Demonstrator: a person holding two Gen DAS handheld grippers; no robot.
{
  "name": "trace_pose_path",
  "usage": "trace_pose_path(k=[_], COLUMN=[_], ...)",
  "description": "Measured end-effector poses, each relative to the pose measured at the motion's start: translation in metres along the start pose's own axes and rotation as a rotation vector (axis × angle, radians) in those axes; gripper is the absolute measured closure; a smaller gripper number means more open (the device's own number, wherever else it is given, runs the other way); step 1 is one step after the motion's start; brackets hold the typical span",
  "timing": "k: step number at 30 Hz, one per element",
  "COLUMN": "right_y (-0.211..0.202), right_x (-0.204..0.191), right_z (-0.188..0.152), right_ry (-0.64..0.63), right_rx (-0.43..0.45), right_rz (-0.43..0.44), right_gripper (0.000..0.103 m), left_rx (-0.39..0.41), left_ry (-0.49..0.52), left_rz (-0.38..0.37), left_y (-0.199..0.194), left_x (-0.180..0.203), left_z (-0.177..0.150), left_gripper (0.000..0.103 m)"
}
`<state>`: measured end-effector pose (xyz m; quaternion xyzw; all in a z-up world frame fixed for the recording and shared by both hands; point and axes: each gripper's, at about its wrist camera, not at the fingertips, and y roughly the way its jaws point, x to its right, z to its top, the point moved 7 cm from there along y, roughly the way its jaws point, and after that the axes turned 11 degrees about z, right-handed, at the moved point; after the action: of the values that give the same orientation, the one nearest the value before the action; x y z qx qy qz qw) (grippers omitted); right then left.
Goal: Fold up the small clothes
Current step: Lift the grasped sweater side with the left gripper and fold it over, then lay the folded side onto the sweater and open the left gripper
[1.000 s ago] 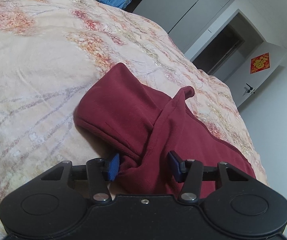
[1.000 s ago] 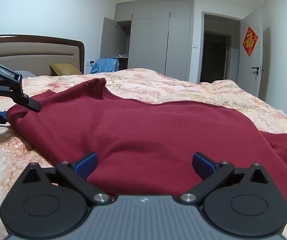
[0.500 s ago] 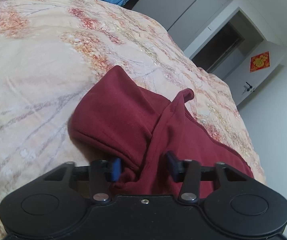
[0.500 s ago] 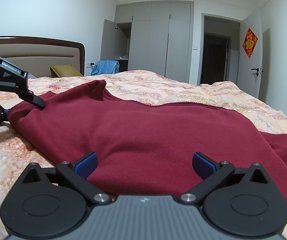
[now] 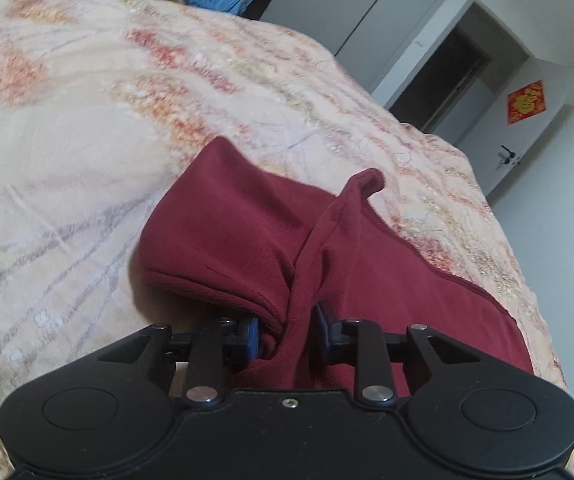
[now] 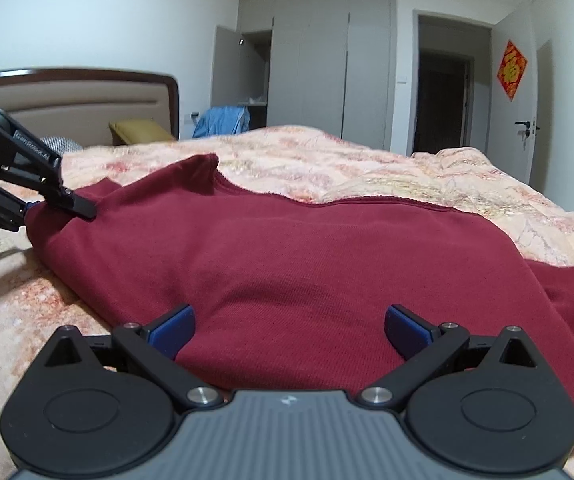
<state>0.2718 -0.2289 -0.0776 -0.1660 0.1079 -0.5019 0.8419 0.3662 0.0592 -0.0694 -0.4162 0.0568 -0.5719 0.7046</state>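
A dark red sweatshirt (image 6: 307, 264) lies spread on the bed. In the left wrist view its left part (image 5: 247, 232) is bunched up in folds. My left gripper (image 5: 287, 334) is shut on a fold of this cloth and lifts it slightly; it also shows in the right wrist view (image 6: 31, 188) at the far left. My right gripper (image 6: 289, 326) is open, its blue pads either side of the sweatshirt's near edge, holding nothing.
The bed has a peach floral quilt (image 5: 87, 120) and a headboard (image 6: 79, 100). A yellow pillow (image 6: 139, 130) and blue clothes (image 6: 223, 118) lie behind. Grey wardrobes (image 6: 311, 60), a dark doorway (image 6: 441, 100) and a door (image 6: 521, 100) line the far wall.
My left gripper has narrowed onto the red fold and lifted it a little. My right gripper has stayed open and still.
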Motion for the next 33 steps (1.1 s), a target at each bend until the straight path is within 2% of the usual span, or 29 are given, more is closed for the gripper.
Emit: trace_pose_path(k=[3, 7, 12, 14, 17, 20, 24, 26, 29, 33], right_y=[-0.012, -0.038, -0.077, -0.093, -0.118, -0.142, -0.17, -0.182, -0.192, -0.197], right_x=[0.002, 0.013, 0.04, 0.05, 0.065, 0.078, 0.094, 0.103, 0.108, 0.107], right_z=[0.005, 0.008, 0.0, -0.004, -0.013, -0.024, -0.042, -0.05, -0.06, -0.064], right_ry=[-0.018, -0.038, -0.01, 0.014, 0.043, 0.075, 0.115, 0.142, 0.174, 0.184], right_rx=[-0.003, -0.003, -0.031, -0.033, -0.026, -0.023, -0.037, -0.049, -0.062, -0.059], right_rz=[0.004, -0.002, -0.063, -0.095, -0.143, -0.198, -0.266, -0.287, -0.3, -0.286], right_gripper=[0.0, 0.0, 0.0, 0.0, 0.0, 0.0, 0.0, 0.0, 0.0, 0.0], left_rx=[0.029, 0.103, 0.173, 0.192, 0.198, 0.163, 0.083, 0.046, -0.033, -0.073], left_ry=[0.019, 0.13, 0.303, 0.394, 0.539, 0.707, 0.891, 0.907, 0.833, 0.743], left_rz=[0.019, 0.032, 0.006, -0.029, -0.122, -0.226, -0.322, -0.352, -0.395, -0.461], left_y=[-0.006, -0.022, -0.039, -0.046, -0.06, -0.07, -0.072, -0.07, -0.065, -0.072], left_x=[0.005, 0.035, 0.102, 0.138, 0.197, 0.247, 0.283, 0.286, 0.278, 0.27], left_z=[0.002, 0.01, 0.017, 0.011, -0.012, -0.057, -0.124, -0.142, -0.147, -0.14], left_gripper=[0.084, 0.086, 0.087, 0.088, 0.088, 0.089, 0.086, 0.084, 0.078, 0.047])
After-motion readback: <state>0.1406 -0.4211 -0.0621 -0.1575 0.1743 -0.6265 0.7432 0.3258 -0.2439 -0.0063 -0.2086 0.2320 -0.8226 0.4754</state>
